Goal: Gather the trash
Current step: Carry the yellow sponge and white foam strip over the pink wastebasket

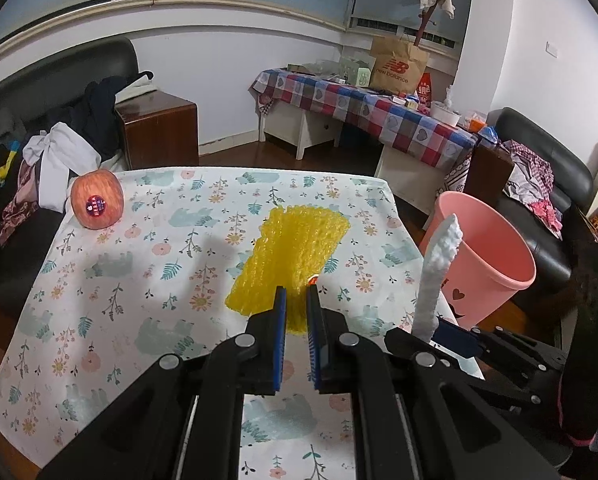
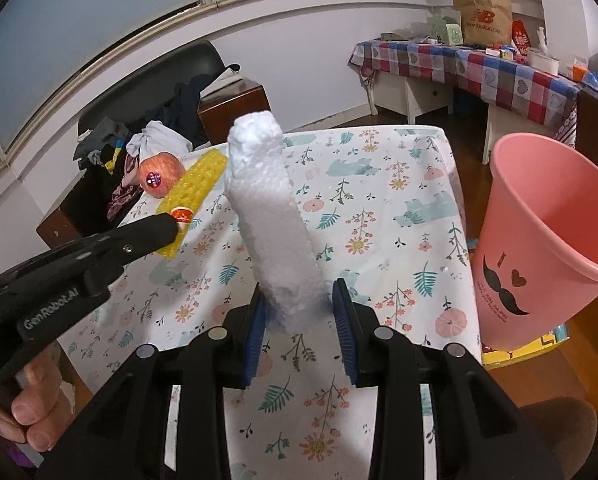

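Nearest us, our right gripper [image 2: 299,320] clamps a white, crumbly styrofoam stick [image 2: 269,216] that stands upright between its blue pads. Just beside it, our left gripper [image 1: 297,312] pinches the near edge of a yellow foam-net fruit sleeve [image 1: 295,256], holding it above the floral-print tablecloth [image 1: 139,280]. Farther right stands a pink plastic waste bin [image 2: 539,232], mouth tilted toward us. At the table's far left corner sits a red apple [image 1: 97,199].
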`<action>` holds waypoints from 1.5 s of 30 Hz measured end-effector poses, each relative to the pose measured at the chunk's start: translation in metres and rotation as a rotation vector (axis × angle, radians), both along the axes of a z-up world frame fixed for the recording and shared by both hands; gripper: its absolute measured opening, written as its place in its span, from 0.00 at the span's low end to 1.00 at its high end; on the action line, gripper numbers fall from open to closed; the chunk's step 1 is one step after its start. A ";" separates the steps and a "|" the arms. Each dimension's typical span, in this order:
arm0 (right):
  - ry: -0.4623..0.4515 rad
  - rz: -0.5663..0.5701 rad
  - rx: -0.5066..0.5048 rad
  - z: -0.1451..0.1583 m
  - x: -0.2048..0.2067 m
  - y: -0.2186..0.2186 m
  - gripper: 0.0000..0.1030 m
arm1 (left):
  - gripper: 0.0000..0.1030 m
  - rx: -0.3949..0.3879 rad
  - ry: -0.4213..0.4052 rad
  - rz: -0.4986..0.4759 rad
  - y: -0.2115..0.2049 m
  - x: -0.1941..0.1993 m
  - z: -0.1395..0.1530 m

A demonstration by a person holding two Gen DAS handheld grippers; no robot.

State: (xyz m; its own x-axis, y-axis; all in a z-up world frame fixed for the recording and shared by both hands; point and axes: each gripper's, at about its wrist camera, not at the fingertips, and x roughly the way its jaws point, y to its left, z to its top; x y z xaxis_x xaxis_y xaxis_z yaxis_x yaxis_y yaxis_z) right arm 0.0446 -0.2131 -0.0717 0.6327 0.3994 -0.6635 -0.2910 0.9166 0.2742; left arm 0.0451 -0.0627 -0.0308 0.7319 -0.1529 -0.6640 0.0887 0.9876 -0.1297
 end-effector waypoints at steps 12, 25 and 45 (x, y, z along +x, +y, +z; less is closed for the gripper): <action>-0.022 -0.027 0.005 0.007 -0.006 -0.012 0.32 | 0.09 0.017 -0.009 -0.007 -0.012 -0.002 0.004; -0.027 -0.045 0.035 0.010 -0.002 -0.026 0.32 | 0.09 0.046 -0.026 -0.020 -0.024 0.004 0.010; -0.052 -0.147 0.074 0.017 0.001 -0.067 0.32 | 0.09 0.063 -0.063 -0.080 -0.060 0.019 0.022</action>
State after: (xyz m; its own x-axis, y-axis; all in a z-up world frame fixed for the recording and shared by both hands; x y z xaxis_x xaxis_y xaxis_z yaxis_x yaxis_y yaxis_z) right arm 0.0455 -0.2799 -0.0546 0.7206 0.3466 -0.6005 -0.1711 0.9282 0.3304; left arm 0.0638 -0.1232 -0.0090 0.7599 -0.1719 -0.6269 0.1734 0.9831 -0.0593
